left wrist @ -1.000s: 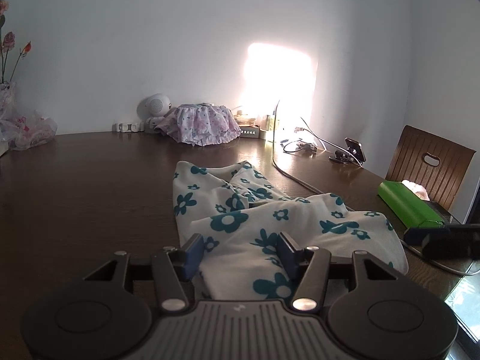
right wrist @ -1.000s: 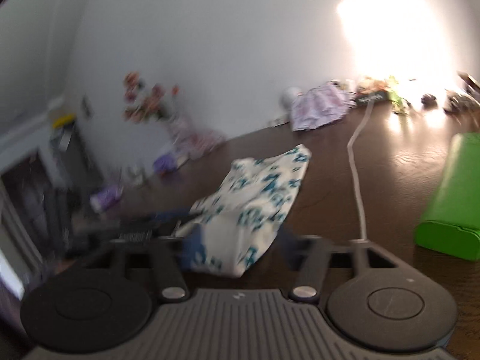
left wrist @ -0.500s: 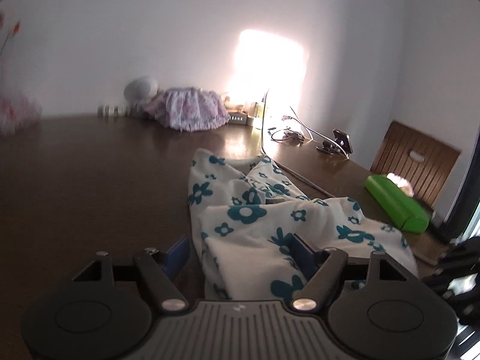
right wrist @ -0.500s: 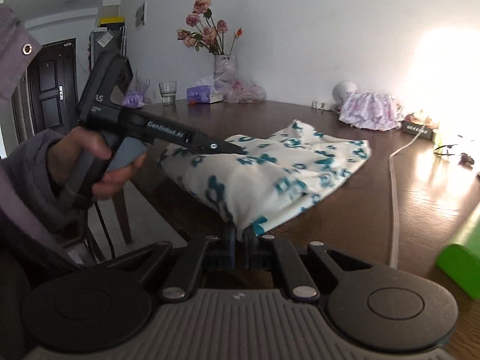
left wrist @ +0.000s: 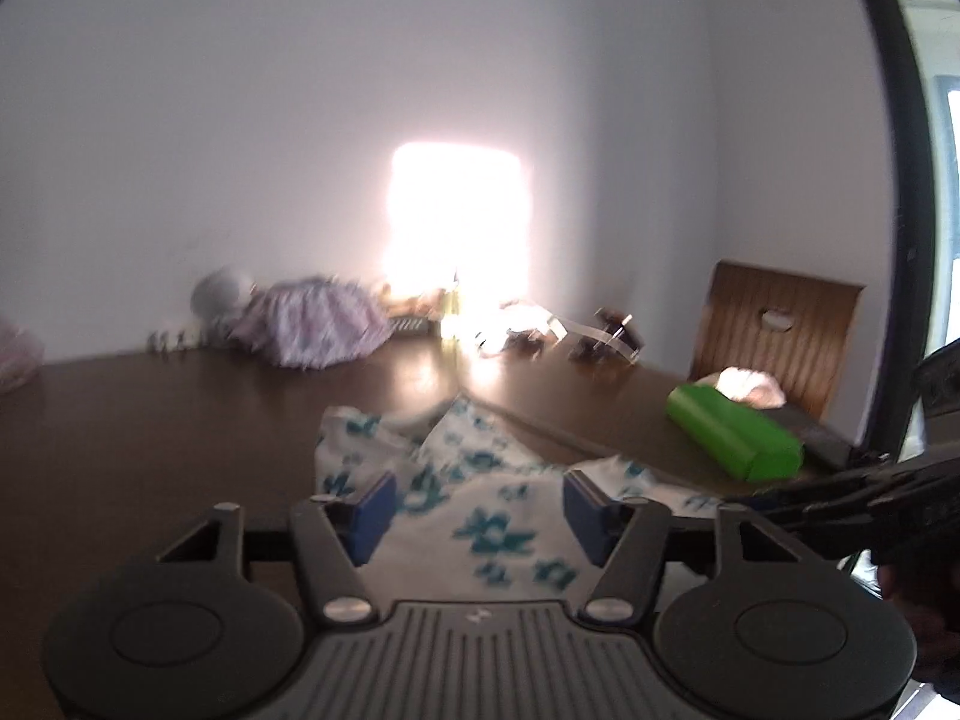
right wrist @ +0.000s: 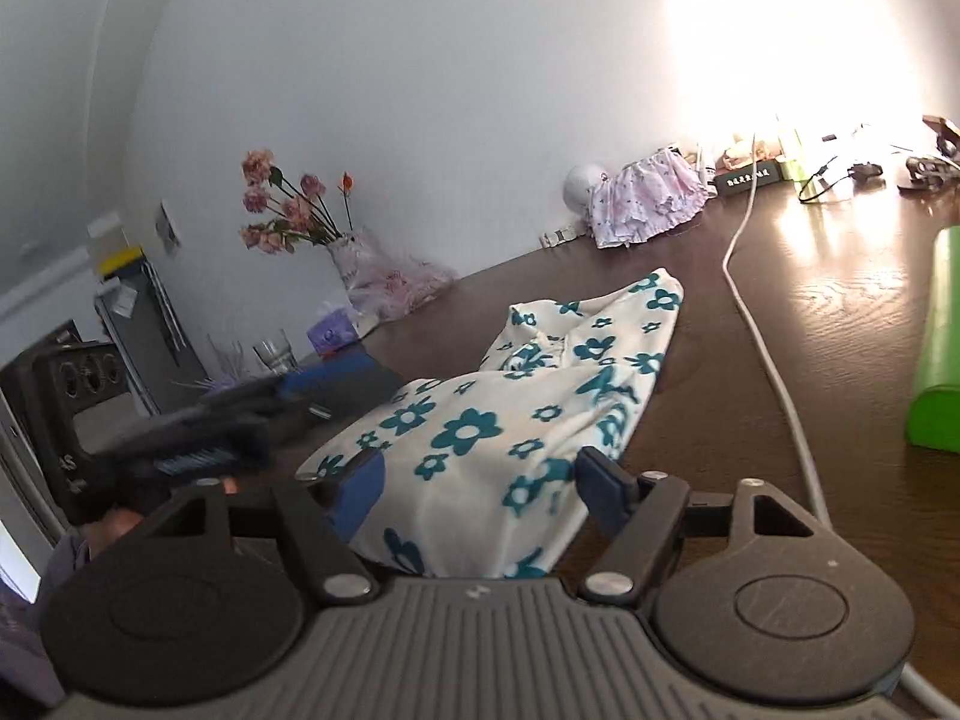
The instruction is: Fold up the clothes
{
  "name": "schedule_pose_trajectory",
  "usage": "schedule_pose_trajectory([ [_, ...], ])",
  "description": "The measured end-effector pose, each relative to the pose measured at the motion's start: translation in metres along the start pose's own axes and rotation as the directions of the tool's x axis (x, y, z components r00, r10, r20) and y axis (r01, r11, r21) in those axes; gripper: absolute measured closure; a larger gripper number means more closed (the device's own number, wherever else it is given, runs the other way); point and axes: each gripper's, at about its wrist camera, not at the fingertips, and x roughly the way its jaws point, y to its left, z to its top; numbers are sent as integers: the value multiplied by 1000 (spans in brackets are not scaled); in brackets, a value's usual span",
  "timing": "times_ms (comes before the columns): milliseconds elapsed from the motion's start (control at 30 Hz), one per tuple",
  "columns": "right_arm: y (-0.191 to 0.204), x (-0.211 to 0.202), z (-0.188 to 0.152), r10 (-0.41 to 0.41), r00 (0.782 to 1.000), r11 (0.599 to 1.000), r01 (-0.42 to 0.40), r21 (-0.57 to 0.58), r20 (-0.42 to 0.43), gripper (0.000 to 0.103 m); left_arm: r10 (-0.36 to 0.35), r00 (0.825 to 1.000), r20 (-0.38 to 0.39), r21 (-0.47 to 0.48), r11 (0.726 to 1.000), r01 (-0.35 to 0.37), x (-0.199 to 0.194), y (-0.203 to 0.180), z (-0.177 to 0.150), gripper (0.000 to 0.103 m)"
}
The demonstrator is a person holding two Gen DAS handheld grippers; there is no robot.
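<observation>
One garment, a white cloth with teal flowers (right wrist: 510, 420), lies bunched on the dark wooden table (right wrist: 840, 324), its near end at the table's near edge and its far end reaching toward the middle. The right gripper (right wrist: 480, 486) straddles the near end; its jaws are opening, with cloth between them and the blue pads (right wrist: 360, 489) standing clear of the fabric on both sides. The left gripper (left wrist: 480, 513) sits over the same near end further left; its jaws are closing with cloth between them, and the pads do not visibly press it, though this view is blurred.

Bare table surface extends to the left of the cloth and beyond its far end. To the right, a white cable (right wrist: 762, 336) runs just beside the cloth, from the far clutter to the near edge, and a green box (right wrist: 939, 348) lies further right.

The left wrist view alone shows a wooden chair back (left wrist: 780, 330) at the far right and the right gripper entering from the right. The right wrist view alone shows a vase of flowers (right wrist: 348, 252) and a drinking glass (right wrist: 276, 351) at the far left, and the left gripper's body in a hand.
</observation>
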Motion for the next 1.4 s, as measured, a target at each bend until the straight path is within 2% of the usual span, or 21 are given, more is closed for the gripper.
schedule_pose_trajectory([
  [133,1,1,-3,-11,1000,1000,11,18,5,35,1,1000,-26,-89,996,-3,6,11,-12,50],
  [200,-3,7,-3,-12,1000,998,12,68,-8,45,8,1000,-25,-86,996,-11,5,11,-17,50],
  [267,-11,14,-4,15,1000,989,-12,148,-15,93,8,1000,-30,-99,995,-11,2,11,-17,51],
  [333,-17,22,-6,33,999,977,-28,213,-21,95,8,999,-34,-115,993,-12,1,12,-18,52],
  [433,-36,30,-11,96,995,932,-81,354,-24,95,15,999,-34,-119,993,-19,-2,11,-20,52],
  [500,-39,27,-9,85,996,930,-70,361,-24,89,28,999,-26,-103,994,-31,-4,8,-21,52],
  [633,-30,8,6,-21,999,955,5,295,50,52,51,999,-13,-89,995,-52,-5,3,-23,52],
  [700,-27,15,12,-56,998,959,43,281,38,51,61,998,-9,-87,994,-61,-5,0,-23,52],
  [733,-27,22,12,-68,997,952,59,299,22,52,65,998,-8,-85,994,-66,-6,-1,-23,52],
  [767,-30,29,10,-64,998,942,53,331,23,63,71,997,-8,-83,994,-71,-7,-3,-24,52],
  [800,-33,35,9,-57,998,931,44,363,26,75,76,997,-8,-80,994,-76,-8,-6,-24,52],
  [833,-38,39,7,-68,997,915,48,400,35,96,78,997,-8,-77,994,-78,-9,-7,-25,52],
  [933,-59,39,-2,-72,996,843,32,537,53,96,73,997,-4,-66,995,-73,-8,-10,-26,52],
  [1000,-61,34,-3,-117,992,852,75,517,48,96,69,998,-3,-67,995,-69,-7,-9,-27,51],
  [1033,-58,31,-1,-154,987,873,113,475,49,96,67,998,-2,-69,995,-67,-7,-9,-27,51],
  [1167,-34,17,12,-333,936,917,294,270,110,96,69,998,-1,-70,995,-69,-7,-9,-28,51],
  [1200,-22,14,16,-327,933,935,297,194,147,96,70,998,0,-69,995,-70,-7,-9,-28,51],
  [1233,-8,15,19,-279,946,958,264,108,164,96,71,997,1,-69,995,-71,-7,-9,-28,51],
  [1300,8,26,22,-125,985,992,123,25,119,96,72,997,3,-72,995,-71,-7,-9,-29,51],
  [1333,13,35,21,-92,992,996,91,15,89,95,72,997,4,-72,995,-71,-7,-9,-29,50],
  [1400,14,61,16,-131,991,991,130,-3,-9,95,74,997,3,-70,995,-73,-7,-9,-29,50],
])
